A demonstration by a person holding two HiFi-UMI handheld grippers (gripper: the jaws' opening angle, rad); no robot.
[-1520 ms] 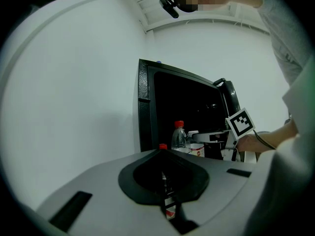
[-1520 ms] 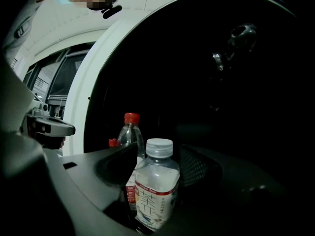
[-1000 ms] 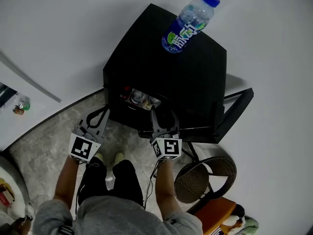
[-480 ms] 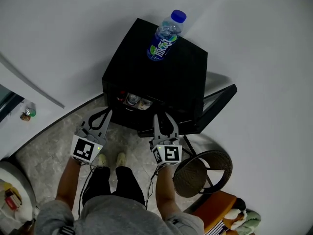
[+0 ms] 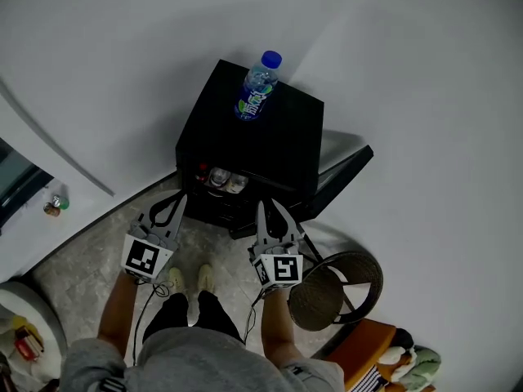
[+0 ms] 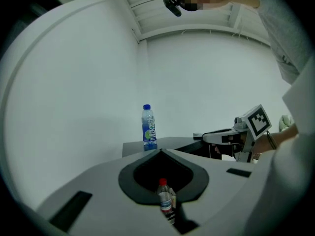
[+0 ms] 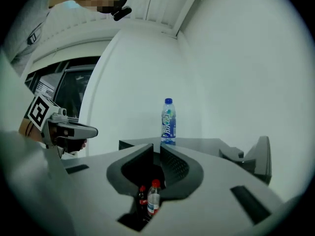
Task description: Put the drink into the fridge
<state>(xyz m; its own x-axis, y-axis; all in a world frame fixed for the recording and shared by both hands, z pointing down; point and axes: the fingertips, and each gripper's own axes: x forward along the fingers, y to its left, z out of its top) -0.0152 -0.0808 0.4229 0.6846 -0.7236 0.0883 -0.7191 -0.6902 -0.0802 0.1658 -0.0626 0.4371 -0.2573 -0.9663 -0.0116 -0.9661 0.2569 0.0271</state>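
Drink waits atop the fridge: we see a clear plastic drink bottle (image 5: 255,88) with a blue cap and a blue-and-green label standing upright on the black mini fridge (image 5: 282,141), toward its far edge and well apart from both grippers. The label's white lettering is too small for us to read. The fridge door (image 5: 347,168) stands open to the right. Inside we make out a clear red-capped bottle (image 7: 153,199) just beside a dark red-capped bottle (image 7: 142,198). The left gripper (image 5: 178,198) is clenched tip to tip on nothing. The right gripper (image 5: 266,206) is closing, with a narrow slit between its empty jaws.
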